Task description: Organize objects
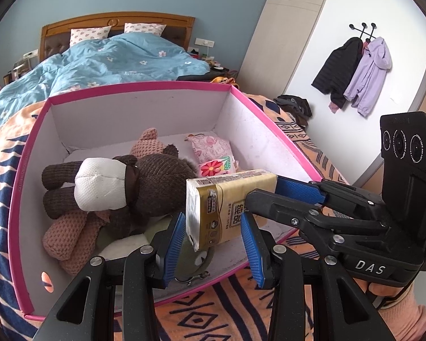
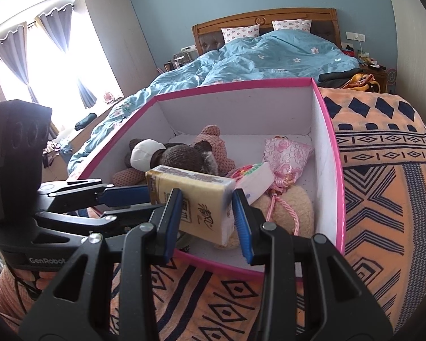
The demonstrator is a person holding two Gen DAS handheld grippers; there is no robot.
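A yellow tissue pack (image 1: 227, 207) hangs over the near edge of a pink-rimmed white box (image 1: 144, 88) on the bed. Both grippers surround the pack. My left gripper (image 1: 213, 241) has its blue pads on either side of it; a small gap shows at the left pad. My right gripper (image 2: 207, 221) is closed on the same pack (image 2: 196, 199), coming from the right in the left wrist view (image 1: 292, 196). Inside the box lie a brown and white plush (image 1: 122, 184), a pink knitted toy (image 1: 68, 233), a pink floral pouch (image 2: 286, 153) and a flower-print packet (image 1: 213, 167).
The box (image 2: 326, 142) stands on an orange and navy patterned blanket (image 2: 383, 170). A blue duvet (image 1: 113, 59) and headboard lie behind it. Coats (image 1: 352, 71) hang on the right wall. A cream plush (image 2: 286, 207) and a pink cord sit at the box's near right.
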